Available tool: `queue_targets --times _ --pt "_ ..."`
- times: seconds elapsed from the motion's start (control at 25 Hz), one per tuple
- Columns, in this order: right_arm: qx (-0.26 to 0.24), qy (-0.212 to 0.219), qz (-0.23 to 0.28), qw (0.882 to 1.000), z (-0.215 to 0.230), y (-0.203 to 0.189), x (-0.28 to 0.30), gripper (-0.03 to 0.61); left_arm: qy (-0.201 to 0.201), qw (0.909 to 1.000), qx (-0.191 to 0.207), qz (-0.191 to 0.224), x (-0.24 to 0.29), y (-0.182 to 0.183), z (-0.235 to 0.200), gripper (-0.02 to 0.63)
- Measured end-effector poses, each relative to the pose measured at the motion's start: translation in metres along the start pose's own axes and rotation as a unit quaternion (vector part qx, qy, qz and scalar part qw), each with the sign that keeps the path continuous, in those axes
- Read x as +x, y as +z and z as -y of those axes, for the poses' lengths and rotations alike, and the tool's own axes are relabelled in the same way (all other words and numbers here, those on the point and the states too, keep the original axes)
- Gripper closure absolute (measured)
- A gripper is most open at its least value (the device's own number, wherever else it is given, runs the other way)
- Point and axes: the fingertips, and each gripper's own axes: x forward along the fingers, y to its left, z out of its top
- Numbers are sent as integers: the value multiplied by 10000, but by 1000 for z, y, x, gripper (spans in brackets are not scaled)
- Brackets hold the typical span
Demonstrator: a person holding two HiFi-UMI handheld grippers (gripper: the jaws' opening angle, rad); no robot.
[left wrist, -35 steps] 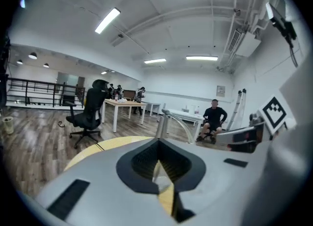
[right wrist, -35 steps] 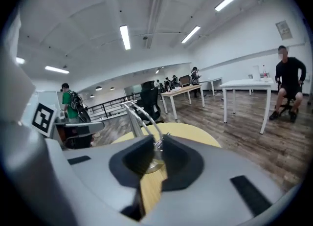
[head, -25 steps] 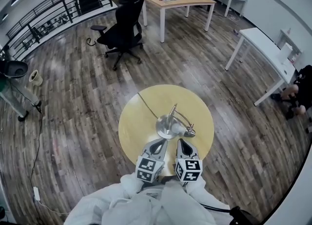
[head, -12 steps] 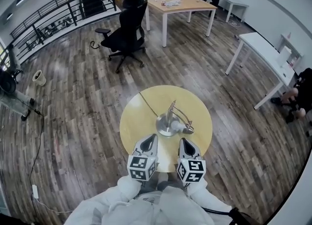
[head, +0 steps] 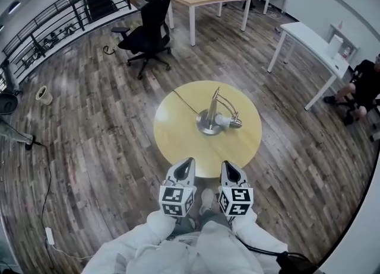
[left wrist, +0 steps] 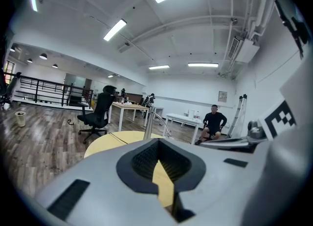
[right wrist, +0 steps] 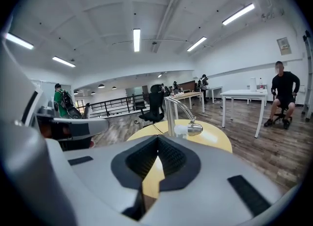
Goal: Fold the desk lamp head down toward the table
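Head view shows both hands drawn back since a second ago. The left gripper (head: 186, 163) and right gripper (head: 228, 165) were then over the near edge of the round yellow wooden table (head: 172, 142). Now they hang clear of it above the grey plank floor (head: 89, 148), each with its dark ribbed jaws pressed together on nothing. The brushed-metal desk lamp (head: 209, 121) stands near the table's middle on a flat disc base. Its thin arm curves over, and its cylindrical head (head: 233, 123) lies low beside the base. The fold looks finished.
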Motion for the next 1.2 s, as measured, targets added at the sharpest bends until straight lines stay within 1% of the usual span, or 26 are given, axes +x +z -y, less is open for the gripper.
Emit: queue_targets --times 0.16,0.28,0.4,0.52,0.6,0.68,0.84,1.0,1.2 --pt "146 -171 46 9997 -19 -11 -45 568 -166 9998 -70 -88 -40 -10 16 614" --pt "83 -181 23 9998 -27 -17 -67 568 -205 9997 -67 -104 -61 -13 30 614" --pt "77 -157 92 9998 -33 -19 -79 568 -214 9997 -118 -31 -74 -16 39 614" --pt "136 -200 178 9995 -33 -19 -90 568 -211 9997 -113 1 -81 -18 52 614" --pt "149 -165 286 9993 -34 -16 -97 568 -281 9996 10 77 -85 -16 61 614" --pt "106 -119 367 9992 -35 -11 -99 568 -248 9996 74 143 -82 -12 63 614" --pt "101 -59 417 9991 -34 -8 -104 568 -176 9997 -55 174 -79 -9 65 614" --pt "-57 5 447 9990 -32 -5 -107 568 -231 9996 13 190 -78 -9 76 614" --pt "-45 111 486 9987 -37 -5 -102 568 -254 9995 55 157 -80 -13 78 614"
